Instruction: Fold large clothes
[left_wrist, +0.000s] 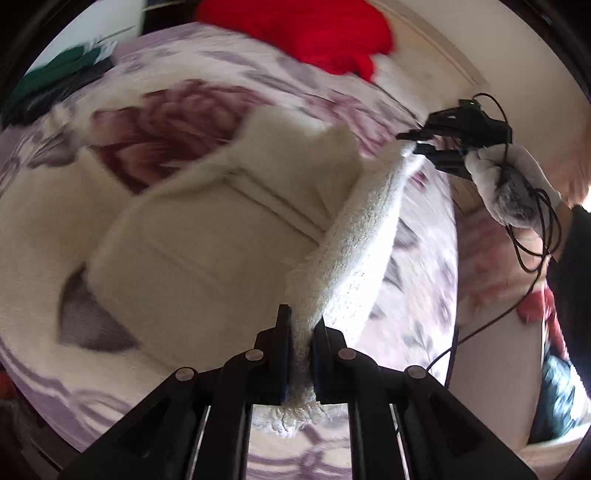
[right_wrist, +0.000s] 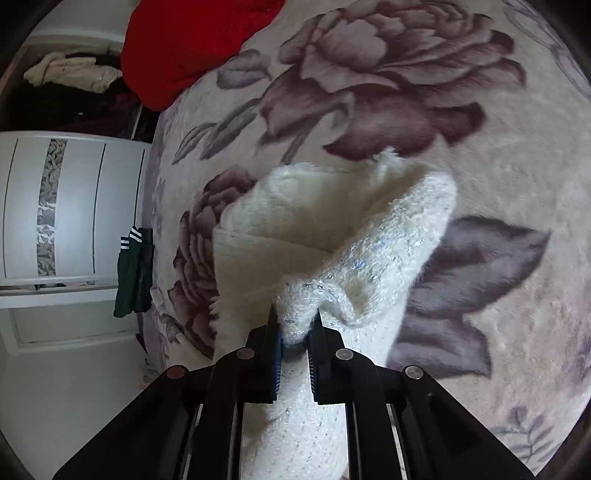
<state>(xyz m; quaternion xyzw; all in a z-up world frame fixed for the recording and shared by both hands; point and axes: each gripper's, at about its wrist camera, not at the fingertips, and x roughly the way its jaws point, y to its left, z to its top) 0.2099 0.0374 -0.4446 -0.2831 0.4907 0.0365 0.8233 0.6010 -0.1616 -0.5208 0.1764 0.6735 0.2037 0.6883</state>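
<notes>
A fluffy white sweater lies partly folded on a floral blanket. My left gripper is shut on one end of its raised edge. The edge stretches taut up to my right gripper, which is shut on the other end, held by a gloved hand. In the right wrist view my right gripper pinches a bunched fold of the white sweater above the floral blanket.
A red garment lies at the far edge of the bed, also in the right wrist view. Green and dark clothes hang at the far left. A white wardrobe and a pile of clothes stand beside the bed.
</notes>
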